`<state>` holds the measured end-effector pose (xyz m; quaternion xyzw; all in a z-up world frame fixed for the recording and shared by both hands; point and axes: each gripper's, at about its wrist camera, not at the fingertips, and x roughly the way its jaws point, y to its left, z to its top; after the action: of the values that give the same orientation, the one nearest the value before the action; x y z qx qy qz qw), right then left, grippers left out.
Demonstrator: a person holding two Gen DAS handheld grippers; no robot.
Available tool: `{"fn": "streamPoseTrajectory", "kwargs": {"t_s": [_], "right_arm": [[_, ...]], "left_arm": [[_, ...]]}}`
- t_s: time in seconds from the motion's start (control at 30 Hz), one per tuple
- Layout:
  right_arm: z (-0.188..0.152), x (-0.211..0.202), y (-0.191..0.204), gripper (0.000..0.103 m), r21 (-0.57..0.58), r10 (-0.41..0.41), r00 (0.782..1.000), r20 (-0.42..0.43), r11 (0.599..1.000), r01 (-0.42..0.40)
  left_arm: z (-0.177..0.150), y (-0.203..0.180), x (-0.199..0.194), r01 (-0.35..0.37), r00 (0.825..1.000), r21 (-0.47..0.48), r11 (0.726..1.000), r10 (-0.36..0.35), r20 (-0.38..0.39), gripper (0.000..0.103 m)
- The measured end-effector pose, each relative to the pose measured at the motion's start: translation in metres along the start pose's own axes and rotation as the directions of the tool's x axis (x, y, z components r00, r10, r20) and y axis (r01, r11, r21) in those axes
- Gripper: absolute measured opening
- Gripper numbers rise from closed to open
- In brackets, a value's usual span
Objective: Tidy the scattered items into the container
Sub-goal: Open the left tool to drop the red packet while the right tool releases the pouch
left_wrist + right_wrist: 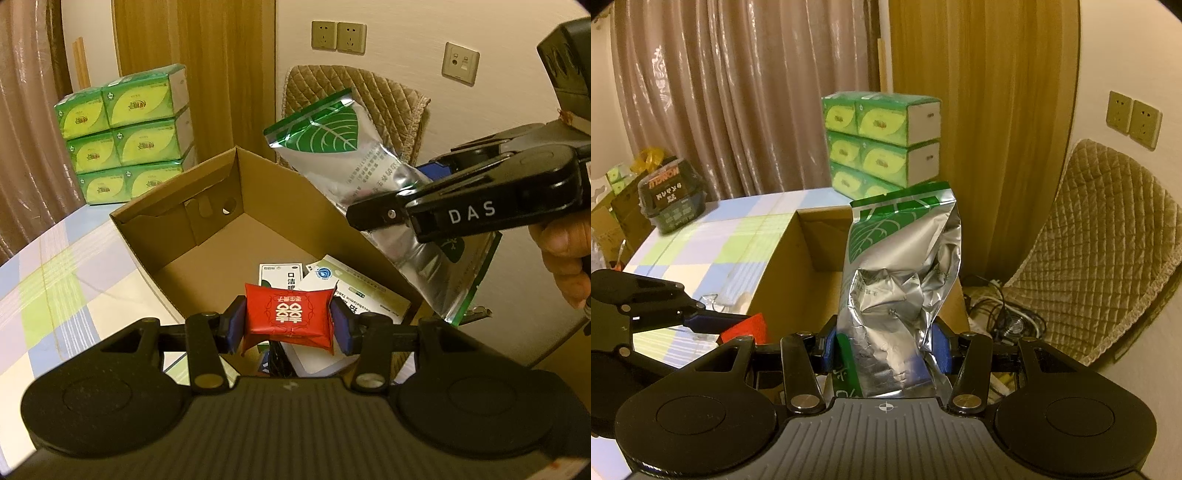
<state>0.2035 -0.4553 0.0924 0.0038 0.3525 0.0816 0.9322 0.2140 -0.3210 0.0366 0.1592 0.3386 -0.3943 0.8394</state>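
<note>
My left gripper (289, 320) is shut on a small red packet (290, 314) with white characters, held over the near edge of an open cardboard box (147, 236). Inside the box lie white medicine boxes (354, 295). My right gripper (886, 347) is shut on a silver foil pouch (901, 280) with a green leaf print, held upright above the box's right side; the pouch also shows in the left wrist view (354, 162), with the right gripper (380, 216) coming in from the right. The left gripper (713, 321) and red packet (746, 326) show at the left of the right wrist view.
The box stands on a table with a checked cloth (55, 280). A stack of green tissue packs (125, 133) stands at the table's far end. A black tub (672, 199) sits at the far left edge. A quilted chair (1100, 251) and cables (1008, 314) are to the right.
</note>
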Motion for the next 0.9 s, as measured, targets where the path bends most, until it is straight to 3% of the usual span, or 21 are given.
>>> {"fn": "streamPoseTrajectory", "kwargs": {"t_s": [0.23,0.33,0.9], "right_arm": [[0.000,0.006,-0.006,0.047,0.003,-0.005,1.000,-0.006,1.000,0.005],[-0.002,0.008,-0.007,0.047,0.005,-0.007,1.000,-0.011,1.000,0.007],[-0.001,0.012,0.001,0.047,-0.007,0.002,1.000,-0.017,1.000,-0.002]], "left_arm": [[0.003,0.003,0.011,0.013,1.000,-0.004,1.000,-0.013,0.006,0.045],[0.003,0.002,0.016,0.001,1.000,0.017,1.000,-0.001,0.010,0.073],[-0.010,0.008,0.004,-0.036,0.999,0.023,0.999,0.036,0.017,0.073]]}}
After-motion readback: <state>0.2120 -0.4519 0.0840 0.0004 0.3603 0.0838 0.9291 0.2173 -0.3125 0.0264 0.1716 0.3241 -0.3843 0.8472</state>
